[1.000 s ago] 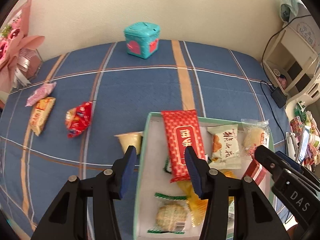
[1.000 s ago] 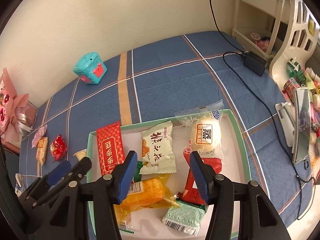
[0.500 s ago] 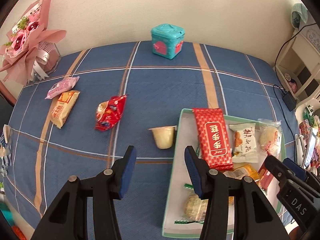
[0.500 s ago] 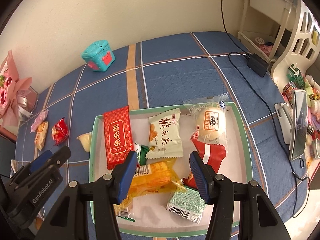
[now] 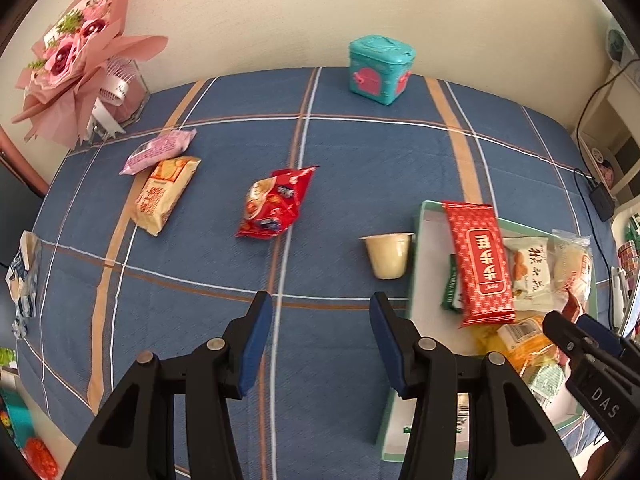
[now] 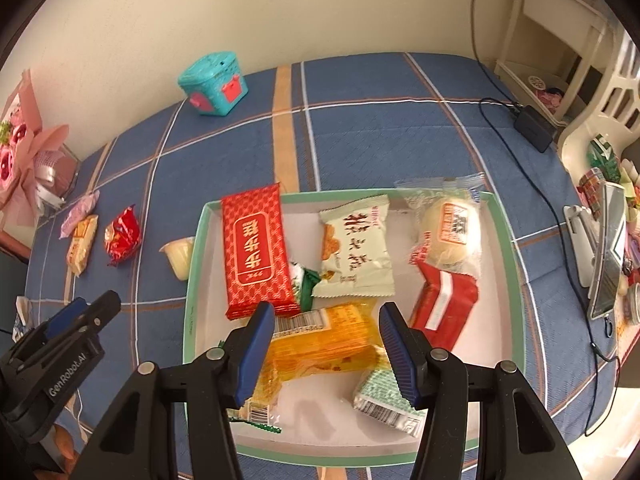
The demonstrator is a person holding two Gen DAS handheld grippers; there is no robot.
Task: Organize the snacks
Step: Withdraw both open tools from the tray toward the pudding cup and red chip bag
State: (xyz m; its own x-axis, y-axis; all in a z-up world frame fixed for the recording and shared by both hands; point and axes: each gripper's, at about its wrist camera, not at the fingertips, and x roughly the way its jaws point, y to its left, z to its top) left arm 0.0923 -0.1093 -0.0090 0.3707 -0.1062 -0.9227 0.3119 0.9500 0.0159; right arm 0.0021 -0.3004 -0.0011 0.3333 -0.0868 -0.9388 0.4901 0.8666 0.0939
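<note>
A green-rimmed white tray [image 6: 505, 240] holds several snack packs, among them a long red pack [image 6: 256, 252] and an orange pack [image 6: 324, 344]. It also shows in the left wrist view [image 5: 418, 248]. A pale jelly cup [image 5: 388, 256] lies just left of the tray. A red crinkled bag [image 5: 276, 204], a yellow cracker pack [image 5: 166, 194] and a pink pack [image 5: 158, 150] lie on the blue cloth farther left. My left gripper [image 5: 320, 316] is open and empty above the cloth. My right gripper [image 6: 326, 320] is open and empty over the tray.
A teal box [image 5: 380, 70] stands at the back by the wall. A pink bouquet [image 5: 76, 64] sits at the back left. A black adapter with cable [image 6: 534, 128] and a white shelf [image 6: 560, 52] are at the right. A crumpled wrapper [image 5: 24, 272] lies at the left edge.
My left gripper has swung left, away from the tray and over the open cloth. My right gripper has stayed over the tray, shifting slightly. Both stay open.
</note>
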